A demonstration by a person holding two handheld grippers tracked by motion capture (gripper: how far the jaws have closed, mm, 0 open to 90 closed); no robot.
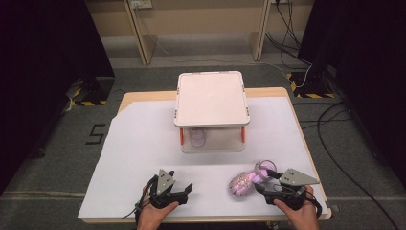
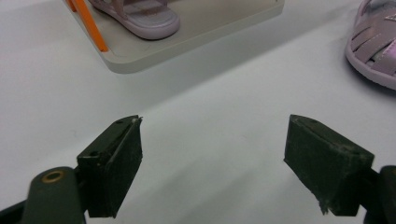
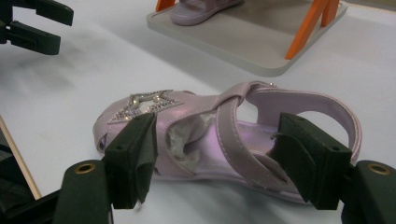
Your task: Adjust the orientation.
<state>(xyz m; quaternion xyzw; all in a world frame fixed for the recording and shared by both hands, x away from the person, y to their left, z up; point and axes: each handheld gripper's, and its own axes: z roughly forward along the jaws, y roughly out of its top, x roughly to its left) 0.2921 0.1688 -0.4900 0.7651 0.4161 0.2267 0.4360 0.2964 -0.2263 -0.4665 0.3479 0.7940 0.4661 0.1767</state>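
Scene: a lilac sandal (image 1: 245,180) lies on its sole on the white tabletop (image 1: 143,143), in front of a two-tier rack (image 1: 212,98) and to the right of its front edge.
Landmark: the rack, white shelves on orange legs, already carries a matching second sandal (image 1: 198,136) on its lower shelf.
Right claw (image 3: 219,163): jaws apart, one on each side of the sandal's heel end; the pads do not yet press on it, so nothing is held.
Left claw (image 2: 212,163): jaws wide apart over bare tabletop, in front of the rack and to its left, nothing between them.
Sandal, detail: a star of small stones (image 3: 144,103) on the toe, a crossing strap (image 3: 233,126) over the middle, a heel strap (image 3: 327,105) at the back, crumpled paper stuffing (image 3: 187,135) inside.
Handling, as judged: light; the straps look soft and would fold under a pinch, the sole looks the stiffer part, and the glossy upper may slip.
Where to grip, as judged: across the sole's sides near the heel, or the sole edge together with the crossing strap, clear of the stones.
Risk, as judged: a pinch on a strap alone would let the sandal swing and tip on the way to the rack.
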